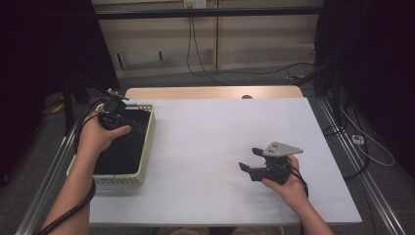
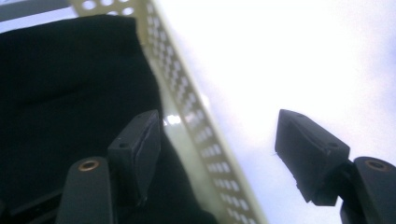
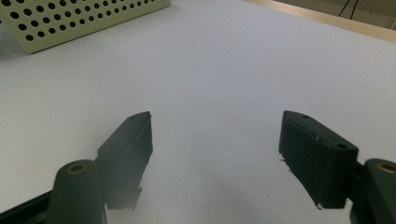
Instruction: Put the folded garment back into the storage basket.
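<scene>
A white table top [image 1: 210, 147] fills most of what I see from the high view, with a grey floor, loose cables and dark curtains around it, and a strip of bare wood along its far edge. At the left edge of the table stands a cream perforated basket [image 1: 148, 134] with a black cloth [image 1: 125, 149] lying inside it. My left gripper [image 1: 115, 115] hangs over the far end of that basket, above the cloth. In the left gripper view its jaws stand wide apart with nothing between the pads: one jaw is over the black cloth [image 2: 70, 84], the other over the white table, and the basket's perforated wall [image 2: 187, 112] runs up between them without touching either as far as I can tell. My right gripper [image 1: 250, 159] sits well apart from the basket, over the bare table toward the near right, its jaws pointing left toward the basket. In the right gripper view those jaws are also spread wide and hold nothing, with plain white surface below them and a corner of the basket [image 3: 84, 18] at the top left.
</scene>
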The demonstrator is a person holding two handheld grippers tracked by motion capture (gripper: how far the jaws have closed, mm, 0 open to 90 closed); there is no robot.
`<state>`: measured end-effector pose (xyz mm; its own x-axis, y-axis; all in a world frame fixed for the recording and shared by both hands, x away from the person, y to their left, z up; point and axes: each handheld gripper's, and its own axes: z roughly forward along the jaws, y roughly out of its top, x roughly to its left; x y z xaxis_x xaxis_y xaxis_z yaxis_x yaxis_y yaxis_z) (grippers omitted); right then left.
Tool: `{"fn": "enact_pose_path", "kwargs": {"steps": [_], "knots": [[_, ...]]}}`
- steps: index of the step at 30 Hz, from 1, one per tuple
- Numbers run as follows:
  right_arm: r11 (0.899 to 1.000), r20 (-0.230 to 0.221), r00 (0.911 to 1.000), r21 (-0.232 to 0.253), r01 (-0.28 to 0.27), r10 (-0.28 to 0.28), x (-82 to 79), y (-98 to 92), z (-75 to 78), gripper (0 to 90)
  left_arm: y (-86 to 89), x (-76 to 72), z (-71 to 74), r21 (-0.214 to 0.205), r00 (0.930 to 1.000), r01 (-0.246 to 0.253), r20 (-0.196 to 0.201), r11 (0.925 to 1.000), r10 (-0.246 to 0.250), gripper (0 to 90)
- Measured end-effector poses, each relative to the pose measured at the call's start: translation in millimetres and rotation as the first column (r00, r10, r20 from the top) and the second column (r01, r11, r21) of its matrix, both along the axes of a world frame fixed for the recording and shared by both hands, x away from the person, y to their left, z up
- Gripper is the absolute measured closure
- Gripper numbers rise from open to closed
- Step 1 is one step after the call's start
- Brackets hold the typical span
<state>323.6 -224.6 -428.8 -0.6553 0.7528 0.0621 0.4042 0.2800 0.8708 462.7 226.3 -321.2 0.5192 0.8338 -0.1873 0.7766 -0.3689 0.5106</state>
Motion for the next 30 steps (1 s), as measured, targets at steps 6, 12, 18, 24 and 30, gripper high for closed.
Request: {"fn": "enact_pose_path", "kwargs": {"steps": [6,12,18,24,30], "knots": [[1.000,0.000,0.9999,0.004,0.011,-0.011,-2.4,-11.1,0.8,25.7,-15.1,-6.5,2.2,-0.006,0.9988,0.049,0.007,0.9988,-0.048,30.3],[1.000,-0.009,0.9996,0.008,0.029,-0.029,-5.3,-22.2,-0.3,25.8,-26.1,-11.5,-0.7,-0.016,0.9968,0.079,0.014,0.9967,-0.079,30.1],[0.999,-0.012,0.9990,0.008,0.042,-0.042,-7.2,-30.9,-0.1,25.7,-35.3,-17.2,-5.8,-0.019,0.9945,0.104,0.015,0.9944,-0.103,29.6],[0.999,-0.019,0.9987,-0.002,0.048,-0.048,-8.9,-38.0,-2.5,25.7,-46.0,-26.6,-9.3,-0.028,0.9902,0.139,0.015,0.9899,-0.139,28.7],[0.999,-0.026,0.9987,-0.015,0.044,-0.045,-11.4,-41.7,-3.7,25.5,-57.1,-37.0,-14.0,-0.039,0.9840,0.177,0.024,0.9834,-0.176,28.2]]}}
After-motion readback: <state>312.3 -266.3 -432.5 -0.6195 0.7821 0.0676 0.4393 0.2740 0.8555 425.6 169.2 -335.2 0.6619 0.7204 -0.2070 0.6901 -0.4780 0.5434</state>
